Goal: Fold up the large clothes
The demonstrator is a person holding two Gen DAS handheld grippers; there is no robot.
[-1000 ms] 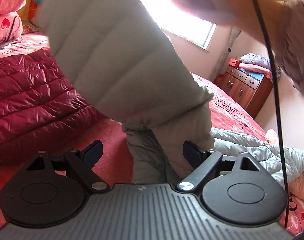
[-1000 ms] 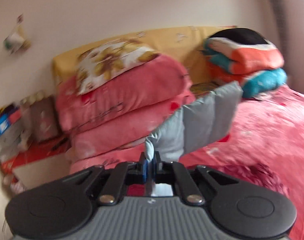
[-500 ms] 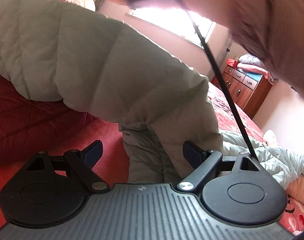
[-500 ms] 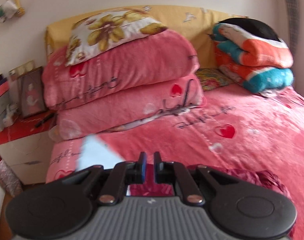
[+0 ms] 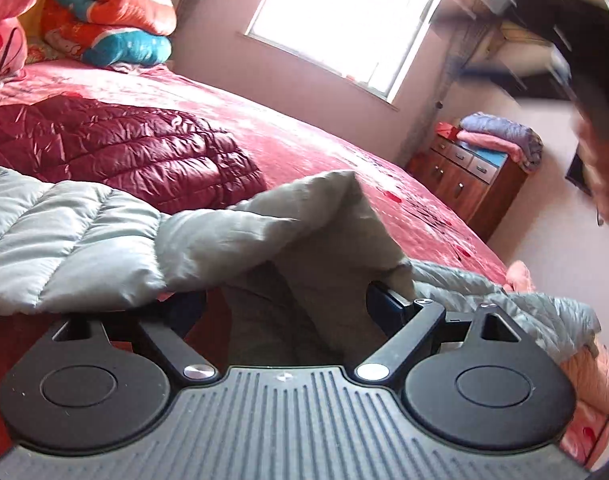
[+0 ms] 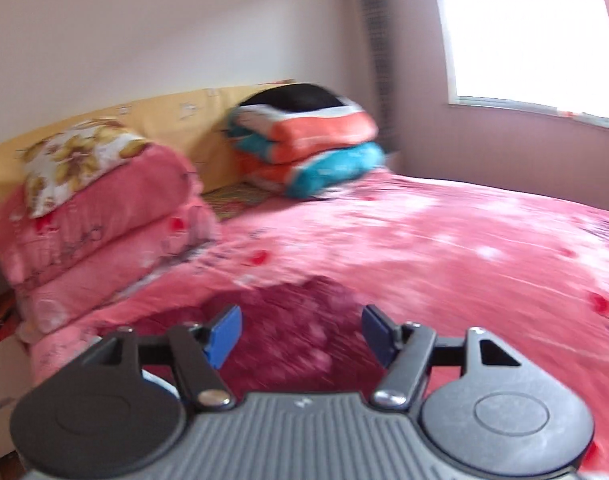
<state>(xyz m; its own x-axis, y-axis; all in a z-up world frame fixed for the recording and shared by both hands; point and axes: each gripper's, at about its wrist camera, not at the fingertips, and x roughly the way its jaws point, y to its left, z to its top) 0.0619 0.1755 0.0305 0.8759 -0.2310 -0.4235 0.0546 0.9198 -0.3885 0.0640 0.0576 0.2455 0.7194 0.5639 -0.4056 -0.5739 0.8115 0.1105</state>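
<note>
Right gripper [image 6: 300, 336]: jaws have just been opening and stand wide apart, nothing between them; below them only the dark red quilted down jacket [image 6: 288, 320] lying on the pink heart-print bedspread [image 6: 444, 248].

Left gripper [image 5: 292, 304]: jaws spread, with a bunched fold of the pale grey-green quilted puffer coat [image 5: 304, 232] sitting between them. I cannot tell whether the pads press on it; the near-side pad is hidden under fabric.

Coat position: its sleeve [image 5: 64, 232] is laid flat across the bed towards the left of the left wrist view, and the rest trails off to the right near the bed edge.

My judgement of the step: one sleeve is laid over, and the next fold wants my right gripper back on a free edge. I should keep the left side steady as an anchor, take the edge close to a seam, and smooth the puffy quilting flat.

Room: bright window [image 5: 344, 24], wooden dresser [image 5: 468, 184], stacked orange and teal blankets [image 6: 304, 148].
</note>
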